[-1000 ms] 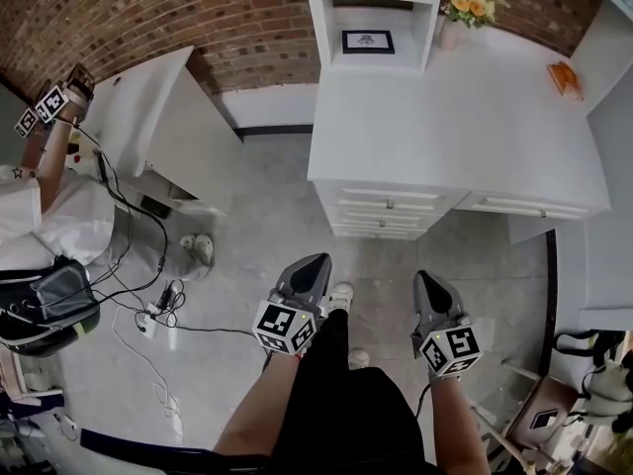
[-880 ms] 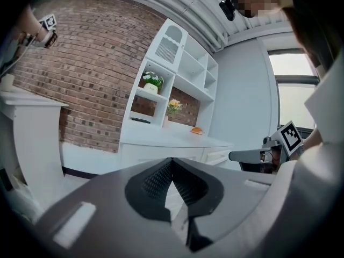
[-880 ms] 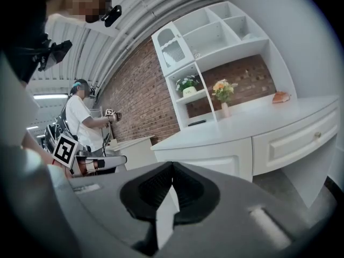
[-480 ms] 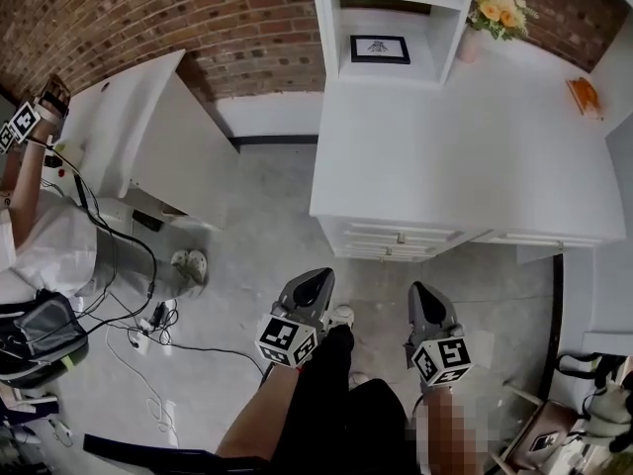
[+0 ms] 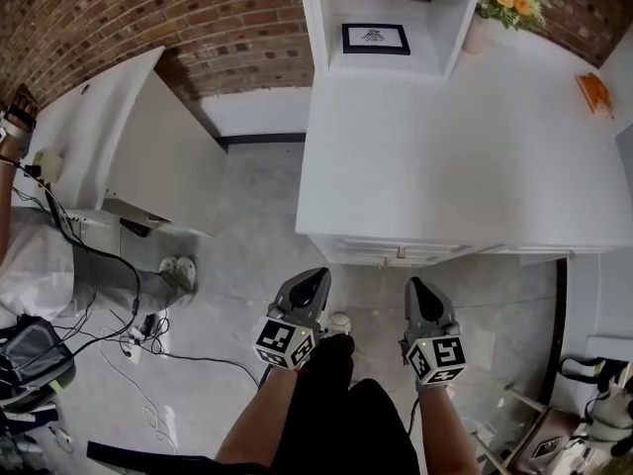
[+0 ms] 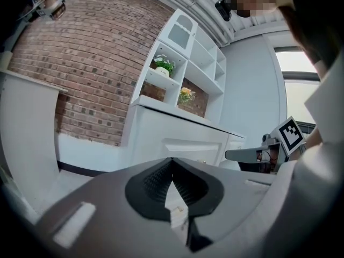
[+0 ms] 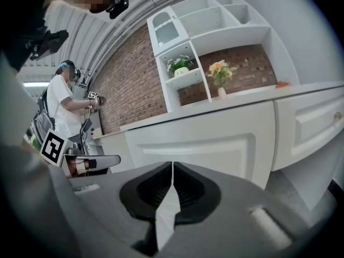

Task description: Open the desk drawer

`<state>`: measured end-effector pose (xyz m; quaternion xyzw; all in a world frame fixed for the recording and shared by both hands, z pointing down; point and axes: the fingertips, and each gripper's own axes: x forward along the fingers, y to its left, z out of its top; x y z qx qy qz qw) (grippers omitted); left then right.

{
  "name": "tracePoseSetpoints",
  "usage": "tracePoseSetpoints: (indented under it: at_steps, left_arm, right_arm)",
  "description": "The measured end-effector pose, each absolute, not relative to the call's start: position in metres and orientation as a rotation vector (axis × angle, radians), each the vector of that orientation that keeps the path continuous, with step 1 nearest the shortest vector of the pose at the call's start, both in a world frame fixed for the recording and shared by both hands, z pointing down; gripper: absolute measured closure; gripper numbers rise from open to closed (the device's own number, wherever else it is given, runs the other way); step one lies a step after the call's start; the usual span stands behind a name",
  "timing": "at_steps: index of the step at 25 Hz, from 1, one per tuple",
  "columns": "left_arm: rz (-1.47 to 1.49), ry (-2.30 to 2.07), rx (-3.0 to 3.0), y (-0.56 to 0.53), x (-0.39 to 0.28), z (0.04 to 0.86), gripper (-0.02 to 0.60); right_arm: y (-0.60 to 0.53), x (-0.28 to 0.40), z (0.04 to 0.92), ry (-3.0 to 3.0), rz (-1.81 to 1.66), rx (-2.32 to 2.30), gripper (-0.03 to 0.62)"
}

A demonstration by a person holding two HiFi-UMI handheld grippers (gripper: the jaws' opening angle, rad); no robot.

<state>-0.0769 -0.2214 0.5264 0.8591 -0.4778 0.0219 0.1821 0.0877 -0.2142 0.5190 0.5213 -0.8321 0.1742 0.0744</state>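
Above desk drawer, unreadable framed print

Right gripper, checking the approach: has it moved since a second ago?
Yes. In the head view the right gripper has come closer to the desk; the gap to its front edge has narrowed.

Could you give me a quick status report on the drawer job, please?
Left gripper and right gripper shut, empty, short of the desk. Drawer closed, untouched. Nothing in the way.

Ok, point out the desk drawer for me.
In the head view the drawer front peeks out under the front edge of the white desk top, centre frame, just ahead of the left tool and right tool.
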Motion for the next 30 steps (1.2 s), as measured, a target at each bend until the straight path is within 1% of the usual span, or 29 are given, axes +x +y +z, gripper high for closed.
tracePoseSetpoints:
  at_steps: [2,4,8,17,19,30]
  left_arm:
    - [0.056,-1.356,2.422,-0.228,-0.078,0.532,0.578]
    - [0.05,-1.354,2.424,-0.234,-0.077,0.537,0.578]
    - [0.038,-1.335,2.432,-0.242,-0.074,0.548,0.578]
    - [0.013,-1.277,2.484,-0.254,-0.058,0.567,0.577]
    - [0.007,-1.258,2.497,-0.256,-0.054,0.569,0.577]
    - [-0.02,-1.182,2.556,-0.266,-0.032,0.566,0.577]
  right_arm:
    - [-0.221,0.087,0.526,-2.49,0.531,1.577,0.583]
    - [-0.228,0.086,0.533,-2.485,0.537,1.587,0.562]
    - [-0.239,0.081,0.545,-2.477,0.546,1.61,0.542]
    - [-0.26,0.074,0.566,-2.465,0.557,1.664,0.519]
    - [-0.262,0.073,0.568,-2.472,0.56,1.667,0.503]
    - [-0.276,0.068,0.574,-2.46,0.577,1.761,0.496]
